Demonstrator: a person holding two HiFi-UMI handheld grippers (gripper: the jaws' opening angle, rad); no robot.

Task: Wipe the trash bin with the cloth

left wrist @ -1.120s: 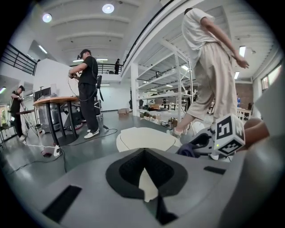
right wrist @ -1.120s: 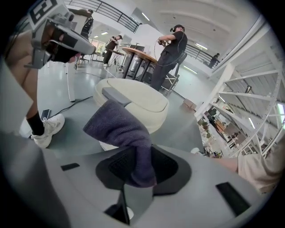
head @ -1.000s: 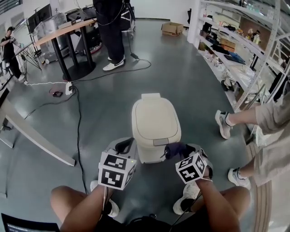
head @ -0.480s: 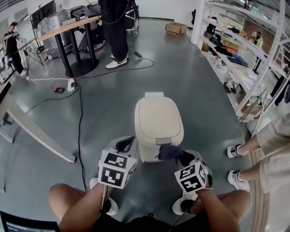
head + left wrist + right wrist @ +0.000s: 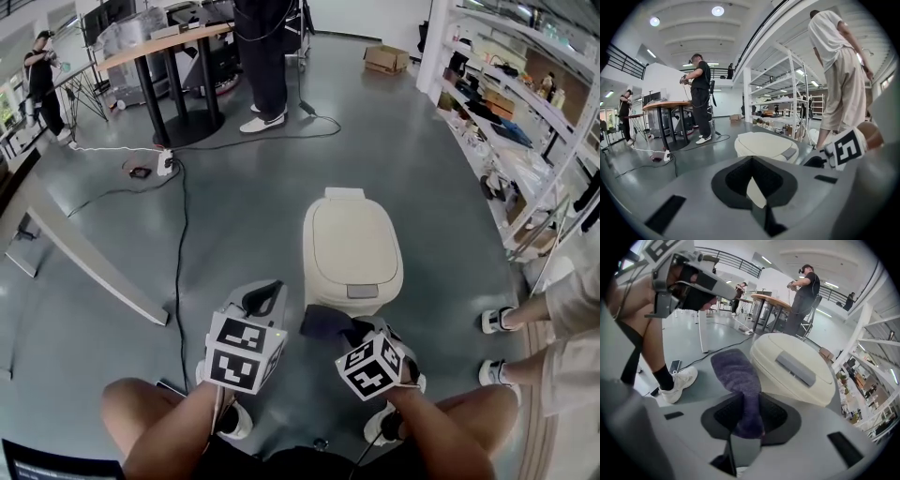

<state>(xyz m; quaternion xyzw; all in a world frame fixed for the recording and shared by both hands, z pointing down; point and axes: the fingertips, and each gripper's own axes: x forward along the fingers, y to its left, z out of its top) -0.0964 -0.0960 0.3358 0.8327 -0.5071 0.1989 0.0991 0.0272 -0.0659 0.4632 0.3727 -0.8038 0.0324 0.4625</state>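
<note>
The fingers [image 5: 723,414] of the right gripper [image 5: 747,423] are closed on a purple cloth [image 5: 736,371]. One end of it is pinched between the dark pads, and the rest spreads forward in a loose fold. The fingers [image 5: 736,177] of the left gripper [image 5: 754,190] are drawn together with only a thin slit between them. They hold nothing, and a sliver of the cream trash bin [image 5: 764,143] shows through the slit.

In the head view the cloth [image 5: 323,322] lies at the near left corner of the trash bin [image 5: 353,244], just ahead of the right gripper [image 5: 364,330]. Whether it touches the bin wall cannot be told. The left gripper [image 5: 260,302] is just to the bin's left, apart from it. In the right gripper view the trash bin [image 5: 792,364] stands right of the cloth. Its lid is shut and a grey tab sits at its near edge.

The bin stands upright on a grey floor [image 5: 244,216]. The person's white shoe [image 5: 678,380] is on the floor left of the cloth. A black cable [image 5: 178,234] runs across the floor to the left. Farther off a person [image 5: 264,56] stands beside a round-topped bench [image 5: 164,45], and a cardboard box [image 5: 386,58] sits on the floor beyond. White shelves [image 5: 525,112] line the right side, and another person's shoes [image 5: 497,321] are near the bin there.
</note>
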